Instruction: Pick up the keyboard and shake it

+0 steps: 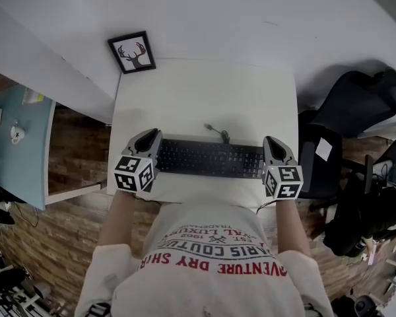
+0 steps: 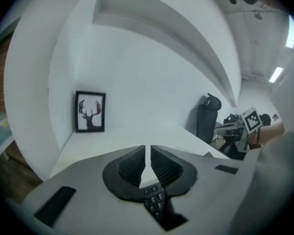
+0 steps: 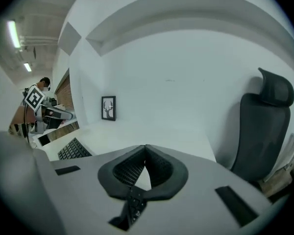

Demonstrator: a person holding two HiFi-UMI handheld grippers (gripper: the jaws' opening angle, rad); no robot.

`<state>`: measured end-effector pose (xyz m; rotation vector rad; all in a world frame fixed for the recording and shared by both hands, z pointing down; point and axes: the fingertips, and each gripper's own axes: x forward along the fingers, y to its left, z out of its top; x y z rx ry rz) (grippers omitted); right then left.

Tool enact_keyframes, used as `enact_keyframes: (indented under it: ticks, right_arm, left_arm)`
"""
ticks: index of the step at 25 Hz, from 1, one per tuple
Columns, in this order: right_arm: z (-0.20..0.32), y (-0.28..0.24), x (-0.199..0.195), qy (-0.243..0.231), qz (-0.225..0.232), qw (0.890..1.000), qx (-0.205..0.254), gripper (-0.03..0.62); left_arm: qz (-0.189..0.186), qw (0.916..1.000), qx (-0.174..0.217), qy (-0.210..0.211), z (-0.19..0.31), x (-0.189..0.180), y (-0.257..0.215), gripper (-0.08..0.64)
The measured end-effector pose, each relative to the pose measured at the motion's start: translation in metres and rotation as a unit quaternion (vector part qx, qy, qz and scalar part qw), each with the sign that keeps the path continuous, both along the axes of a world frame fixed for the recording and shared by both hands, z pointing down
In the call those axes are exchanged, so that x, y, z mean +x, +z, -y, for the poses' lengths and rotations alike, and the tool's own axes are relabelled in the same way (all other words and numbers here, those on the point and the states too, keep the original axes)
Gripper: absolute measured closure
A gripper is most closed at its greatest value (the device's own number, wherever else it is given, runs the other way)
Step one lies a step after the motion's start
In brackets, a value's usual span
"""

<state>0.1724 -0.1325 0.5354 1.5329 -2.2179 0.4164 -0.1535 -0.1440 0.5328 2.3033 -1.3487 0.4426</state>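
Below, left hand-held gripper (image 1: 148,144) and right hand-held gripper (image 1: 275,148) each tight on a keyboard (image 1: 208,158) end; shirt print (image 1: 218,246) "LUXURY", "DRY".

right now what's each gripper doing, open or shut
left gripper: closed to a thin slit, apparently gripping the keyboard end; keys show between its jaws.
right gripper: closed, tips touching, keyboard keys wedged at the jaw base.
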Motion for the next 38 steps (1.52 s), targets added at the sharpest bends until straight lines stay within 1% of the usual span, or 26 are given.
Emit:
enact_keyframes:
  ticks: [3,7,9,12,15,18,28,35,38]
  right_arm:
    - [0.004,-0.036,-0.020,-0.009,0.009,0.999,0.046,0.568]
    - [0.005,-0.085,-0.047,-0.004,0.031,0.993,0.113,0.568]
    - [0.001,-0.106,-0.061,-0.007,0.038,0.989,0.143,0.568]
    - [-0.006,-0.129,-0.081,-0.022,0.046,0.983,0.175,0.568]
    - [-0.010,-0.141,-0.093,-0.035,0.057,0.980,0.186,0.568]
    - [-0.011,-0.145,-0.096,-0.039,0.061,0.979,0.189,0.568]
    - [-0.013,-0.139,-0.097,-0.043,0.068,0.981,0.174,0.568]
    - [-0.017,-0.137,-0.098,-0.043,0.070,0.982,0.168,0.568]
    - [-0.018,-0.135,-0.099,-0.043,0.070,0.983,0.167,0.568]
  left_arm:
    - [0.000,0.9983,0.056,0.015,0.005,0.020,-0.037,0.517]
    - [-0.031,0.9935,0.110,0.007,0.010,0.040,-0.085,0.522]
    - [-0.036,0.9892,0.142,0.011,0.006,0.051,-0.110,0.520]
    - [-0.045,0.9824,0.180,0.024,-0.005,0.068,-0.139,0.521]
    - [-0.055,0.9774,0.202,0.033,-0.012,0.080,-0.156,0.520]
    - [-0.056,0.9751,0.212,0.033,-0.014,0.085,-0.162,0.520]
    - [-0.048,0.9786,0.199,0.019,-0.016,0.083,-0.153,0.521]
    - [-0.036,0.9781,0.204,0.015,-0.018,0.084,-0.153,0.520]
    - [-0.037,0.9787,0.201,0.015,-0.019,0.085,-0.152,0.520]
